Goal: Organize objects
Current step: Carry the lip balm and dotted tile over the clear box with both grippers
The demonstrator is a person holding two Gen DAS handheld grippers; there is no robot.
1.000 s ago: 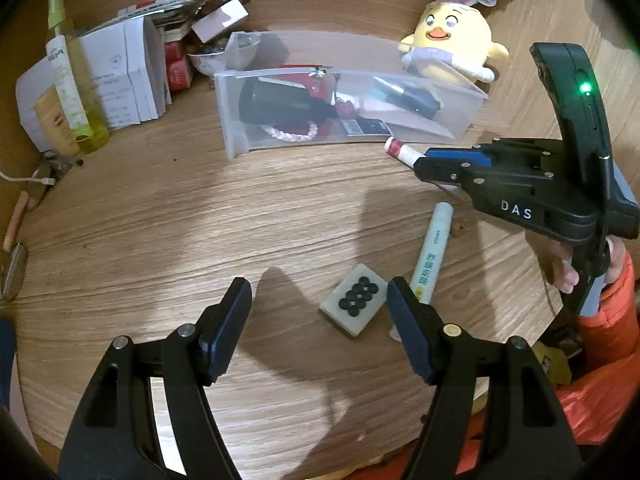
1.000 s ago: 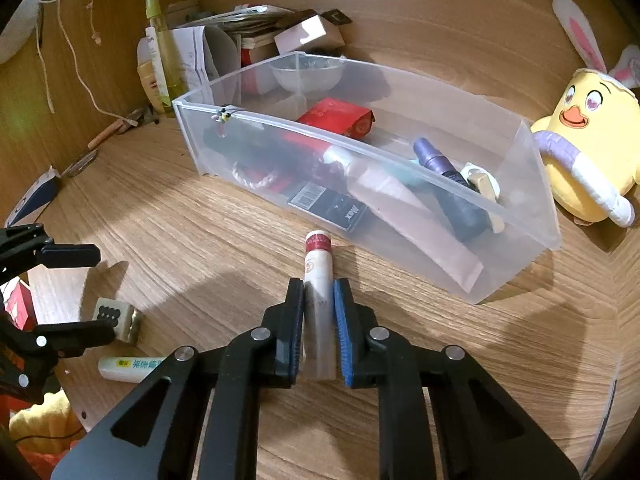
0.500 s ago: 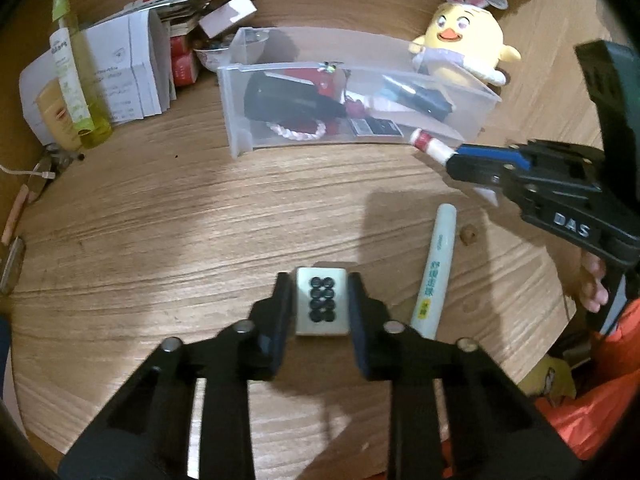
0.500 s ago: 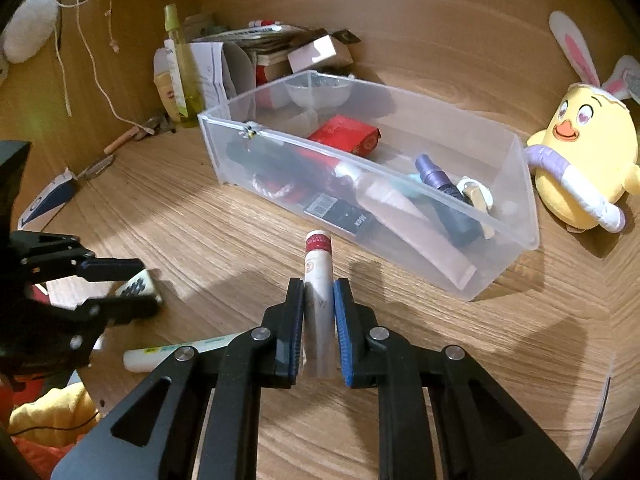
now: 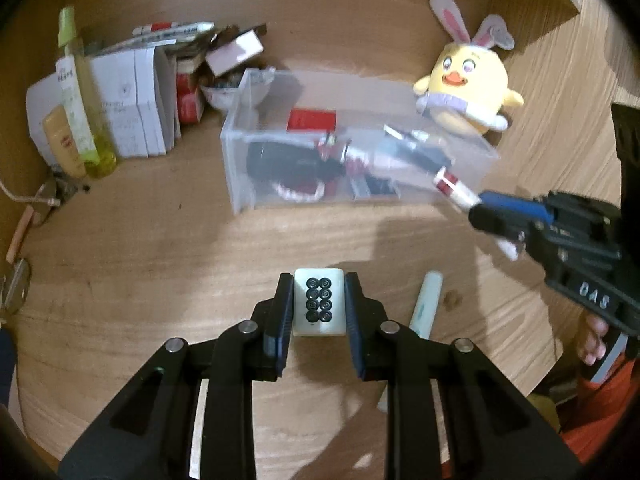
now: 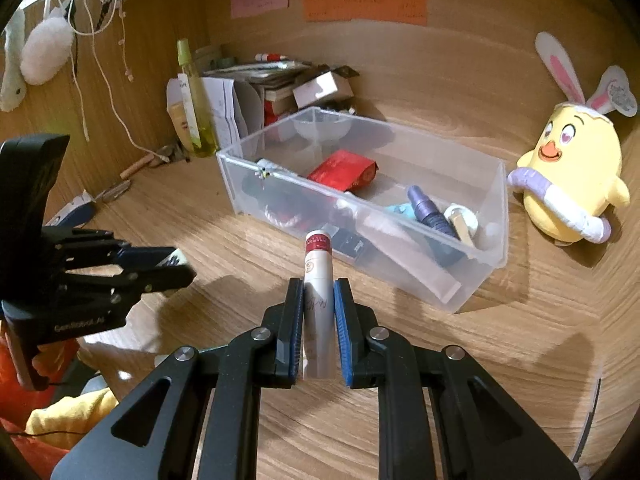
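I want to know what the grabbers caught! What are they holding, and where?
The left gripper pinches a mahjong tile by its side edges. The right gripper clamps a white tube around its lower half.

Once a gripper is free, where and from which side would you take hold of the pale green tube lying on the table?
Grip the pale green tube around its middle, coming straight down from above with the fingers across its width. It lies flat on the table, long and narrow, so only its two long sides offer a hold.
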